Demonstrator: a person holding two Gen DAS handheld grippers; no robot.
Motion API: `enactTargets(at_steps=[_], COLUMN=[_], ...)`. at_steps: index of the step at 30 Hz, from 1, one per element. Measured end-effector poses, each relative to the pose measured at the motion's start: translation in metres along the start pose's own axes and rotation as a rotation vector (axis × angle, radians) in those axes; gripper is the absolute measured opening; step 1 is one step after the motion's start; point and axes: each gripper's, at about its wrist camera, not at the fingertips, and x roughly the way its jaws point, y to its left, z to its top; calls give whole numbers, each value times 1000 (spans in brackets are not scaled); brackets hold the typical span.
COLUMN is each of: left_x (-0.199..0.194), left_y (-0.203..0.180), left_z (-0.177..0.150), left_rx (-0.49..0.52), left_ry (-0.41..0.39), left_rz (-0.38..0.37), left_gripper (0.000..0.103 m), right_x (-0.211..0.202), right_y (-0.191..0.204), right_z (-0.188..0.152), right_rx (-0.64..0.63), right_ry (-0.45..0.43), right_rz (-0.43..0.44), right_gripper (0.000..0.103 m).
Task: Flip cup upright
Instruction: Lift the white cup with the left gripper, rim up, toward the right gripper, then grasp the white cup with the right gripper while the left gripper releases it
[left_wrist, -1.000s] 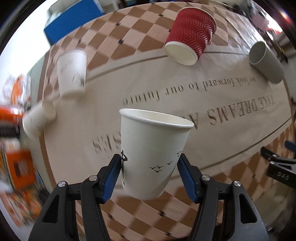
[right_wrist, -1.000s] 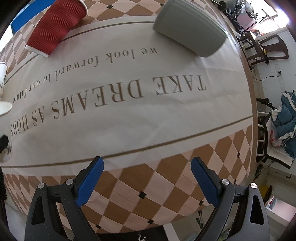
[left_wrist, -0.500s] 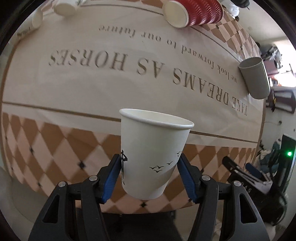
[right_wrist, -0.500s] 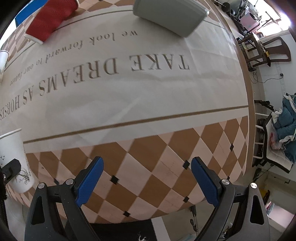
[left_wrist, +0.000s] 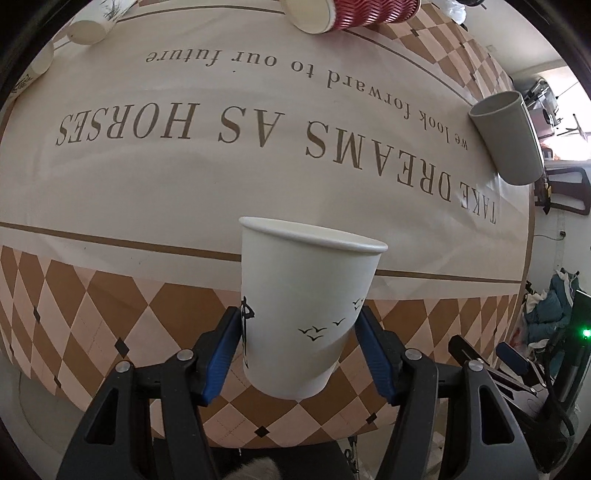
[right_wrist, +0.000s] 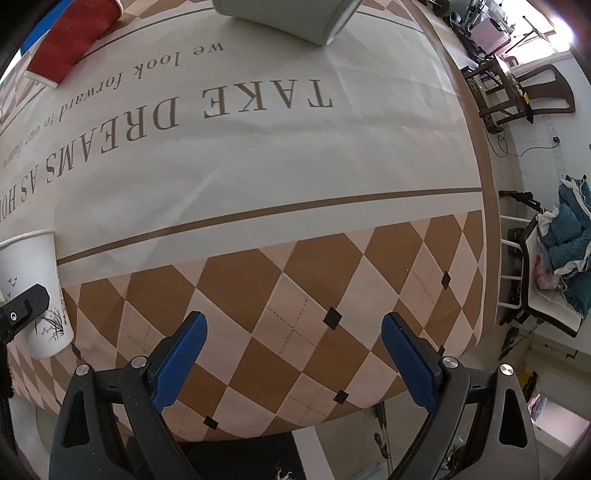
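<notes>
My left gripper (left_wrist: 301, 343) is shut on a white paper cup (left_wrist: 306, 306) with small black birds printed on it. The cup is upright, mouth up, held over the checkered front part of the table. The same cup (right_wrist: 35, 291) shows at the far left of the right wrist view, its base close to the tablecloth; contact is unclear. My right gripper (right_wrist: 291, 354) is open and empty above the checkered cloth near the table's front edge.
A red ribbed cup (left_wrist: 354, 14) (right_wrist: 70, 44) and a grey cup (left_wrist: 508, 136) (right_wrist: 288, 14) lie on their sides at the back. Two white cups (left_wrist: 88, 29) lie at the far left. A chair (right_wrist: 517, 92) and clothes (right_wrist: 565, 221) are off the right edge.
My left gripper has carried the upright cup back toward the table's front edge and lowered it. My right gripper has also drawn back toward the front edge, still open.
</notes>
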Motion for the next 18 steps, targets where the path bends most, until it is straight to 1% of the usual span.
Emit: enactTargets(at_steps=[2,5,9,12,14,15,16,17,18], left_x=[5,4,-2,-14,-30,-39,-53,-63,-74], left_y=[-6,-8,-11,-12,-12,-12,-9,-6,-3], left_z=[1,0,-2,-4,-5,-6,-8,-10,-12], left_rx=[14,32,62,65,74,85,102,114,126], left_ry=[2,0,-21,-46,-85,-111,-159,-195,-232], left_rz=[26,33,30,9,-7,3,18,35,68], left_gripper=[62,68,69,79,81,87,94,103,103], right_x=[2,2,6,4,-2,-3,-8,-14,-21], right_y=[-4,-6,-17,-19,-17,-15,-15,-13,-11], right_z=[-1,-2,-5,-8,-9,-10,-11,-12,-13], right_rx=[6,20,45,51,51,52,50,46,43], right_ry=[1,5,9,9,3,-1,-8,-17,-28], right_rz=[1,13,47,65,79,88,102,113,128], right_gripper=[96,97,96,97,96,97,97,97,97])
